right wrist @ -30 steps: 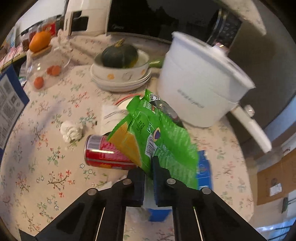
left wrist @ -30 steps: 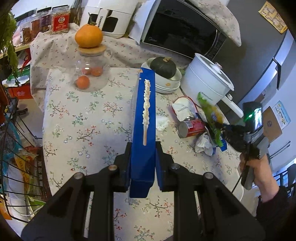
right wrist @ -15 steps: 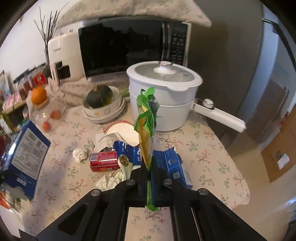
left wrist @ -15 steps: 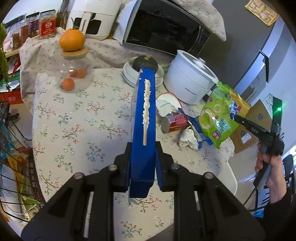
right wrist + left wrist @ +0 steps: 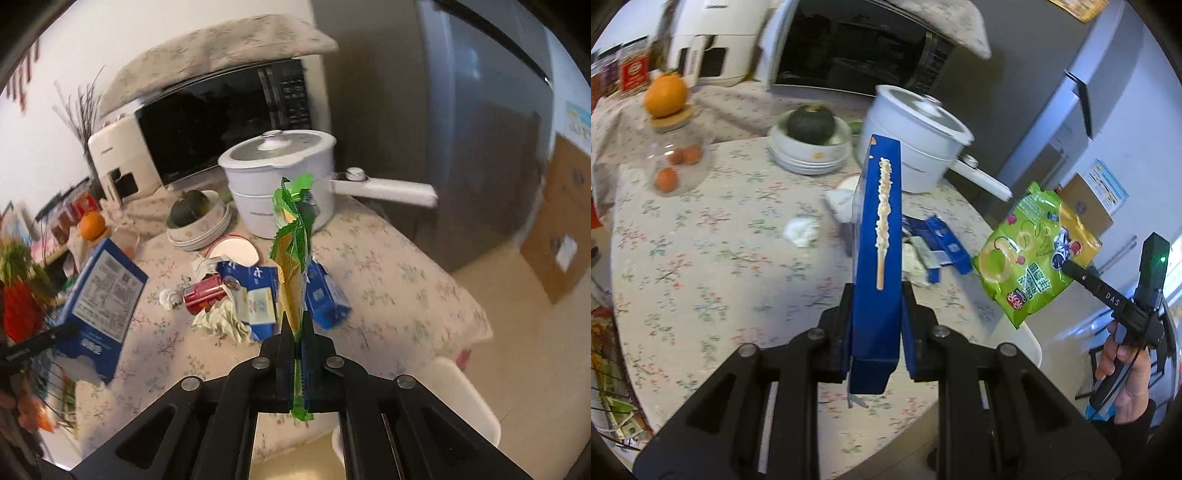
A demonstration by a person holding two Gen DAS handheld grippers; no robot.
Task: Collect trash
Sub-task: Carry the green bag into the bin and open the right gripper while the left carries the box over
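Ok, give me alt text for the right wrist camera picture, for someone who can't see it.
The right gripper pinches a green snack bag edge-on above a floral-clothed table. Beneath lie a red can, crumpled paper and blue cartons; a white pot and microwave stand behind.

Trash I'm carrying and trash left

Blue box (image 5: 877, 258) and green snack bag (image 5: 293, 258) held aloft; red can (image 5: 202, 293), crumpled wrappers (image 5: 221, 321) lie on table.

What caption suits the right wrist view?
Right gripper pinching a green crinkled snack bag above the trash-strewn floral tablecloth.
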